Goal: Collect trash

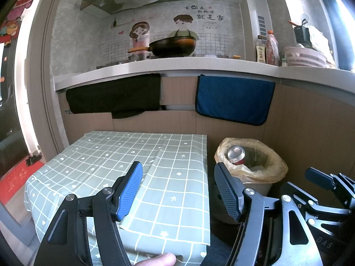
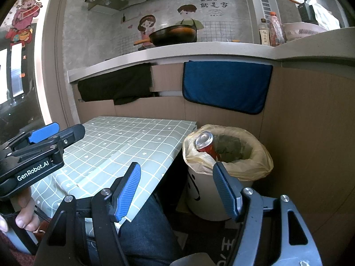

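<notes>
Trash bin (image 2: 210, 199): pale, round, with a yellowish plastic liner (image 2: 259, 161) folded loosely over the rim. Stands on the floor just beside the right edge of a small table (image 2: 124, 141). Inside: a red drink can (image 2: 205, 144) with a silver end, tilted against the near-left wall of the liner, plus some dark crumpled material (image 2: 230, 146) deeper in, too dim to identify.

Table draped in a smooth grey-green cloth printed with a white grid and small hearts and arrows, creased along the middle, top bare. Cloth edge hanging straight down on the bin side, with a narrow dark gap between the two.

Left gripper (image 1: 177, 190): black frame, textured blue pads, tongs spread wide with nothing between them, hovering over the table's near-right corner. Right gripper (image 2: 176, 191): same build, tongs likewise apart and empty, poised over the gap between table and bin, with a leg in blue denim (image 2: 144, 226) below. Both clear of the can.

Behind: wood-grain cabinet fronts with a blue towel (image 2: 226, 86) and a black cloth (image 2: 115, 86) hung beneath a pale speckled counter (image 2: 177, 52). Black pan (image 2: 173, 34) with an orange handle on top, bottles (image 2: 269, 32) and a pink basket (image 1: 305, 56) toward the right.
</notes>
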`<state>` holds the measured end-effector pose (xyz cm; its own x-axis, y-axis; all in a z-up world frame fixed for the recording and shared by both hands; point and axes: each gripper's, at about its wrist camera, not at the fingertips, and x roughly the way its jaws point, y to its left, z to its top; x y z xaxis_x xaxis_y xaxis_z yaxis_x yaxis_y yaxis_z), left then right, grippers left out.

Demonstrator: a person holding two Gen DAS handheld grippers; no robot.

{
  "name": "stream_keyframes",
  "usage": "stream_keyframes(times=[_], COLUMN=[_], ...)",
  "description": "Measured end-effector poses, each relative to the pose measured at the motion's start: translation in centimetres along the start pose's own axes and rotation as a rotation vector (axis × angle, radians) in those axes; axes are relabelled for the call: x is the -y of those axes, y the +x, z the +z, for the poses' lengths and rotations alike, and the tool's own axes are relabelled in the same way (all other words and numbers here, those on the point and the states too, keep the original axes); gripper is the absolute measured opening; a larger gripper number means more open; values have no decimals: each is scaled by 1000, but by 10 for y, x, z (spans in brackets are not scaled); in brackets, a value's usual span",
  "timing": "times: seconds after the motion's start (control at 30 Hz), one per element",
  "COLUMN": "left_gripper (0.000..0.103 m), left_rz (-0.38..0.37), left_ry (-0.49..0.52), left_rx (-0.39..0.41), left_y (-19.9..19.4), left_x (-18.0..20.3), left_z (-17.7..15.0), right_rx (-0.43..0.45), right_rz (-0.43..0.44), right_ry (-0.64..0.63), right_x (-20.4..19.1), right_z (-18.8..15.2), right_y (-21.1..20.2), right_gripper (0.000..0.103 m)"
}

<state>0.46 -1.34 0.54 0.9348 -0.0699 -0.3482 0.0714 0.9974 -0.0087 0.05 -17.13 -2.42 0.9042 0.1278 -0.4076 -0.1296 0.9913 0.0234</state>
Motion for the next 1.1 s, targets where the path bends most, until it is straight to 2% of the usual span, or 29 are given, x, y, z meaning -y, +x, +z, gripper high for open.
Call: stream_keyframes(times=[1.1], left_gripper=[68], left_rz=[-5], left_ry=[4], left_rx=[-12], left_y=[0], left_x=[0], left_z=[-4], right_rx=[5], right_rz=[-9], right_ry=[20], right_x=[5], right_z=[0], right_y=[-4], right_gripper=[65])
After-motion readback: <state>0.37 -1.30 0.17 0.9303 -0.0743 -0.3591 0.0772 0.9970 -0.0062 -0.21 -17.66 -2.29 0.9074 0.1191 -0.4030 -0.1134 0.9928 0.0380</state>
